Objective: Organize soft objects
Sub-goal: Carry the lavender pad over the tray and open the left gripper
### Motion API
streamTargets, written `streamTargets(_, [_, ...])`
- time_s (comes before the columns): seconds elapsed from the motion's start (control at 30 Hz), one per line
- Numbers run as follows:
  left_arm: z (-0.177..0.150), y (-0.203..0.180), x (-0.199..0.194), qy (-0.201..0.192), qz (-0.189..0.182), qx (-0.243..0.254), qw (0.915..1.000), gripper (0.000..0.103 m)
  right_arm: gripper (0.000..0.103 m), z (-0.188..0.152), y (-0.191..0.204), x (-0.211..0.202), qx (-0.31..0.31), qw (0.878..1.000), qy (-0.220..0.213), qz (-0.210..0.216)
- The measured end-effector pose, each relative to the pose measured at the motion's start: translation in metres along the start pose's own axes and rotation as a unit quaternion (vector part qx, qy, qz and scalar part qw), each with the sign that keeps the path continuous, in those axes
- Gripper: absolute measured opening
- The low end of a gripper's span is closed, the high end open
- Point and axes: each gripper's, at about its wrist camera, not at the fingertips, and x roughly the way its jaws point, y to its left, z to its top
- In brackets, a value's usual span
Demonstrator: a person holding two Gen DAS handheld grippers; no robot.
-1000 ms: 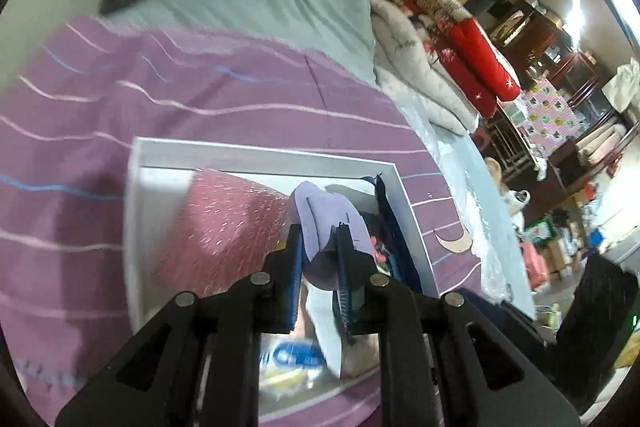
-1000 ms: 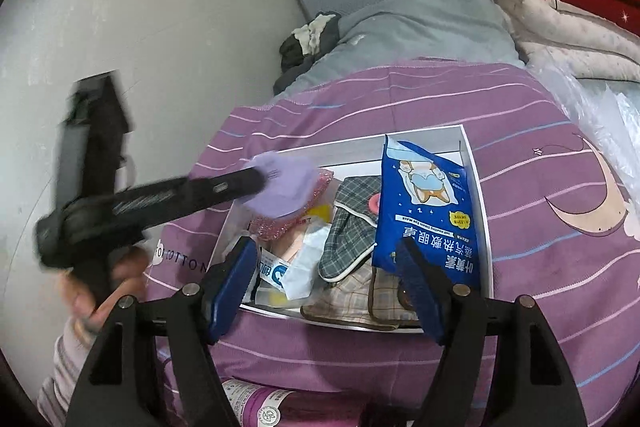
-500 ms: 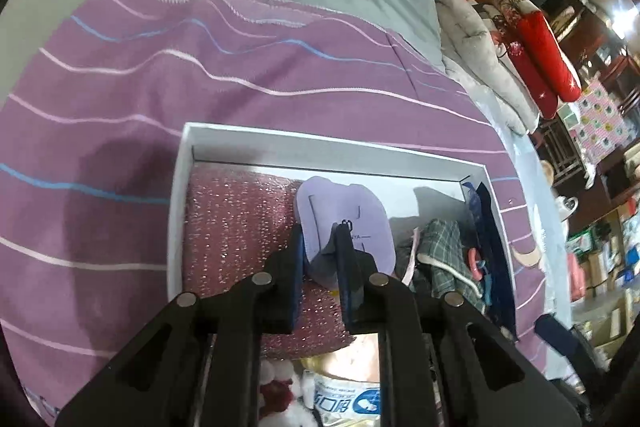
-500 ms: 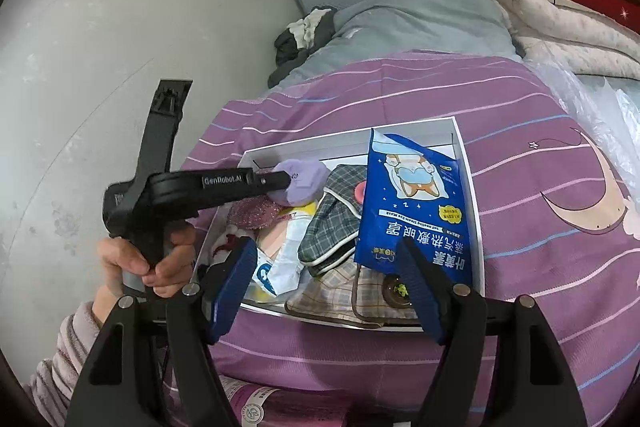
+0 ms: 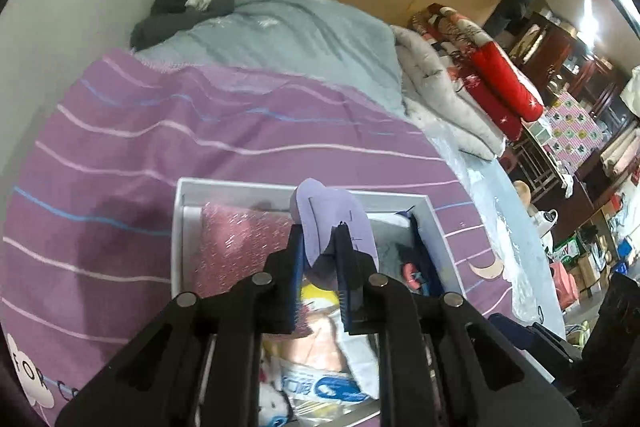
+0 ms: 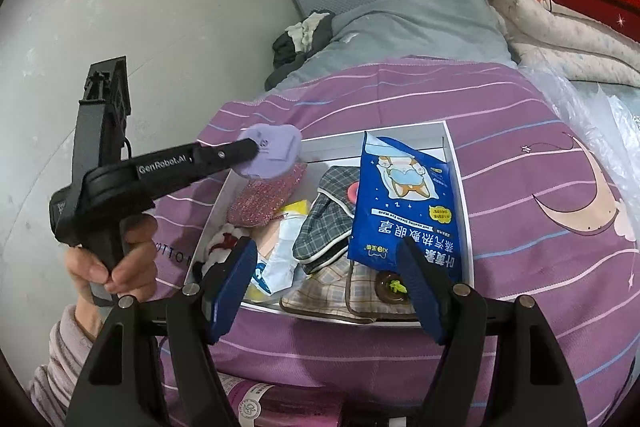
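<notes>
My left gripper (image 5: 320, 227) is shut on a lavender soft pad (image 5: 328, 215) and holds it in the air above the far left part of a white box (image 5: 180, 227). The pad also shows in the right wrist view (image 6: 272, 151), above the box's (image 6: 448, 147) left rim. In the box lie a pink glittery pouch (image 6: 264, 195), plaid eye masks (image 6: 320, 227), a blue eye-mask packet (image 6: 404, 203) and small packets. My right gripper (image 6: 328, 271) is open and empty, over the box's near edge.
The box sits on a purple striped bedspread (image 6: 520, 227). A grey quilt (image 5: 288, 39) and folded blankets (image 6: 560, 27) lie behind it. A wall (image 6: 140, 47) stands at the left. A pink packet (image 6: 280, 403) lies at the bed's near edge.
My left gripper has lifted the lavender pad up from low in the box and carried it toward the far left rim. My right gripper has held still, open.
</notes>
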Motion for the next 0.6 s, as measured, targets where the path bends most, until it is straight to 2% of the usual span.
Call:
streamTargets(0.1, [-0.002,0.015,0.007,0.007,0.021,-0.021,0.9995,0.016,0.072,-0.001,-0.001,-0.001,0.0,1.0,0.0,-0.003])
streamTargets(0.2, [-0.004,0.027,0.016,0.022,-0.024,-0.06,0.9977,0.016,0.072,-0.001,-0.001,-0.001,0.0,1.0,0.0,-0.005])
streamTargets(0.3, [-0.002,0.017,0.028,0.033,-0.023,-0.052,0.9979,0.016,0.072,-0.001,-0.002,0.001,0.004,1.0,0.001,-0.004])
streamTargets(0.4, [-0.002,0.002,0.046,0.049,-0.005,-0.034,0.9982,0.016,0.072,-0.001,-0.002,0.004,0.008,1.0,0.003,-0.002])
streamTargets(0.47, [-0.006,-0.007,0.058,0.056,0.032,-0.012,0.9979,0.016,0.072,-0.002,-0.002,0.006,0.008,1.0,0.005,-0.002])
streamTargets(0.53, [-0.01,-0.016,0.064,0.051,0.063,0.014,0.9966,0.017,0.072,-0.002,-0.002,0.007,0.005,1.0,0.006,-0.003])
streamTargets(0.6, [-0.012,-0.022,0.063,0.041,0.076,0.025,0.996,0.021,0.072,-0.002,-0.002,0.007,0.006,1.0,0.007,-0.004])
